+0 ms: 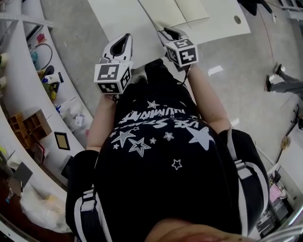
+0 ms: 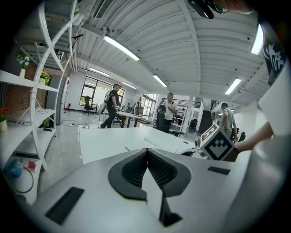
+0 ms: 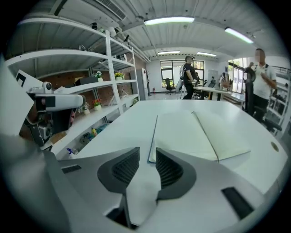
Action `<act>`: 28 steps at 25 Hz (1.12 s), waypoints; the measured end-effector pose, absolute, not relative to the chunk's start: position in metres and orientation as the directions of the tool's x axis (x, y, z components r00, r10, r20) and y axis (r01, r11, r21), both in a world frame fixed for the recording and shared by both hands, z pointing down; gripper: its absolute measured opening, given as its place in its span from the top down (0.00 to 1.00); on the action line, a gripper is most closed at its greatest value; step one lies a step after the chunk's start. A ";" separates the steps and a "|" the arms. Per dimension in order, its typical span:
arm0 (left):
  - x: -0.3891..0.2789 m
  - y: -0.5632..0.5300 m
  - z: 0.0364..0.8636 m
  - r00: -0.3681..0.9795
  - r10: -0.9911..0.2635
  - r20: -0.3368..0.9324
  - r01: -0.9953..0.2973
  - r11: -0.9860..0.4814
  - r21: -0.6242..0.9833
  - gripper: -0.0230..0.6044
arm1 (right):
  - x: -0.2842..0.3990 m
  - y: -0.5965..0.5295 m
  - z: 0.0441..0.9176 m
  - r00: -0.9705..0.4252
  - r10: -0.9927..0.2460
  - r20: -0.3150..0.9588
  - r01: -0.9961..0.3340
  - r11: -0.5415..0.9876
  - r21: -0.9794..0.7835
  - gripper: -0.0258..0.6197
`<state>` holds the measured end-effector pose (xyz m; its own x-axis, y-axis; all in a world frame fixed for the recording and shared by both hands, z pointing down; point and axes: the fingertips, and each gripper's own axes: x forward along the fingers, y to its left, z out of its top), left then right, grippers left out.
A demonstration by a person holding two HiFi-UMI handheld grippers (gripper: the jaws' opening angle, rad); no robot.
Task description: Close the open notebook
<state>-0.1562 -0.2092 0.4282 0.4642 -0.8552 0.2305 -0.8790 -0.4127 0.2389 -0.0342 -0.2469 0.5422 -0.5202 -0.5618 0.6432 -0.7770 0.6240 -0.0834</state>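
To your left the curved white shelves (image 1: 19,71) are carrying potted flowers (image 3: 98,74) and wooden boxes (image 1: 31,125), while beyond the white table (image 3: 122,123) a person with a backpack (image 3: 188,78) is walking and another person (image 3: 260,77) is standing.

matt paper notebook (image 3: 182,132), smooth table (image 3: 120,125), glossy floor (image 1: 80,42)

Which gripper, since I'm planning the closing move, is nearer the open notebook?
Right. The right gripper sits just short of the notebook's near edge; the left gripper is farther off to its left.
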 end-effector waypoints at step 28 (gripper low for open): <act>-0.152 -0.240 0.450 0.444 -0.849 0.286 -0.888 -0.376 0.264 0.94 | -0.046 -0.259 0.577 -0.424 -0.424 0.800 -0.625 0.777 0.080 0.89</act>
